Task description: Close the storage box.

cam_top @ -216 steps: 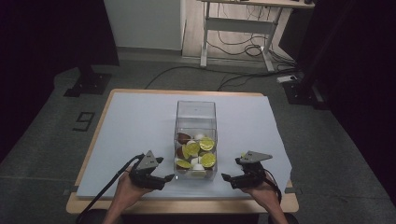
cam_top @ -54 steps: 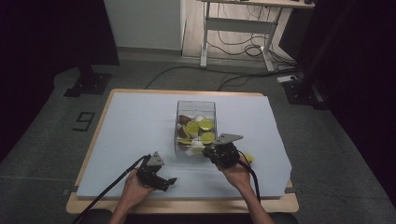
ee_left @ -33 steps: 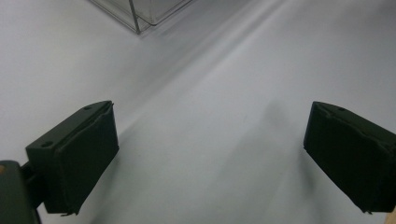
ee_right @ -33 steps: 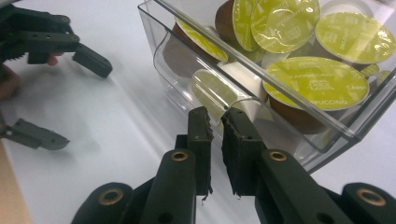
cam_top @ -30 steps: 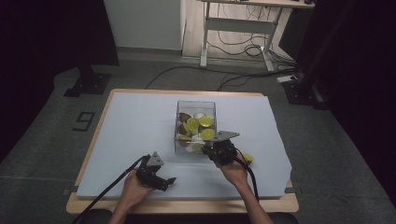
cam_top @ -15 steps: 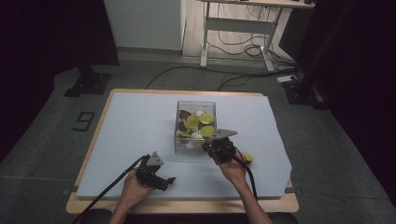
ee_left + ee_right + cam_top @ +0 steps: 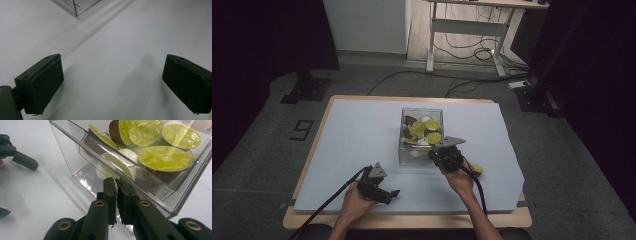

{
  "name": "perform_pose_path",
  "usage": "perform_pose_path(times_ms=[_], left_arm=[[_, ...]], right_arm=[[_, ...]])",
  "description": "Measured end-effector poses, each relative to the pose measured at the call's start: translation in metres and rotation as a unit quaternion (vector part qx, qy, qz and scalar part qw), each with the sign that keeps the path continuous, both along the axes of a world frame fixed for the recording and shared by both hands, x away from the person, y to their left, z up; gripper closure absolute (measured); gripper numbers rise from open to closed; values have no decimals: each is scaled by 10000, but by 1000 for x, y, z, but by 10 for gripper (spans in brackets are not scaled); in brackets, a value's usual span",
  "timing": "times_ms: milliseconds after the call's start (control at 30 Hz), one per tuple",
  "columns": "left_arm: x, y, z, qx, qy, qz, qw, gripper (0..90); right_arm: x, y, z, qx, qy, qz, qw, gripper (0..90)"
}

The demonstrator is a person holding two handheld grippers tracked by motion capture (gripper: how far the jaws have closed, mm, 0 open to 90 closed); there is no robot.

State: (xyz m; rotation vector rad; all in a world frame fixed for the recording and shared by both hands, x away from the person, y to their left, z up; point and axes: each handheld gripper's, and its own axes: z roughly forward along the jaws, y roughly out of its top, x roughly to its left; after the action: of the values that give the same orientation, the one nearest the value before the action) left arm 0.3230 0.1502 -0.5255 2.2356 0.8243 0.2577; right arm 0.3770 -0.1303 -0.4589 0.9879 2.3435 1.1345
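Clear box (image 7: 419,145) mid-table; open white mat (image 7: 352,135) all around.

The clear, glossy plastic box (image 7: 82,152) has smooth walls that catch bright reflections along their edges. Inside it, the round coffee capsules (image 7: 165,157) carry shiny lime-green foil lids with fine printed lettering, over smooth brown and white plastic cups. The right gripper (image 7: 116,186) has matt black plastic arms, brass-coloured metal rivets, and dull rubbery pads with slightly frayed edges. The left gripper (image 7: 112,85) shows the same matt black, faintly textured pads. The pale grey-blue table cover (image 7: 362,130) looks smooth and matt, over a light wooden tabletop (image 7: 412,220) edge.
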Motion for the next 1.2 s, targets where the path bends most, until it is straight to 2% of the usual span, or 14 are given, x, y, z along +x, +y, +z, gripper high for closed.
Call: perform_pose_path(times_ms=[633,767,867,933,1100,1200], left_arm=[[0,1,-1,110,-21,53,9999,32],[0,2,-2,226,-24,75,9997,24],[0,1,-3,322,-49,83,9994,15],[0,1,-3,333,-56,97,9994,12],[0,1,-3,349,-43,104,9993,0],[0,1,-3,356,-45,90,9993,0]], right_arm=[[1,1,-2,44,61,-30,10000,826],[0,0,-3,24,108,81,9999,762],[-1,1,-4,-37,137,160,9998,666],[-3,0,-3,-103,83,173,9998,608],[-6,-3,-3,-169,151,280,9994,446],[-7,-6,-3,-159,200,276,9993,387]])
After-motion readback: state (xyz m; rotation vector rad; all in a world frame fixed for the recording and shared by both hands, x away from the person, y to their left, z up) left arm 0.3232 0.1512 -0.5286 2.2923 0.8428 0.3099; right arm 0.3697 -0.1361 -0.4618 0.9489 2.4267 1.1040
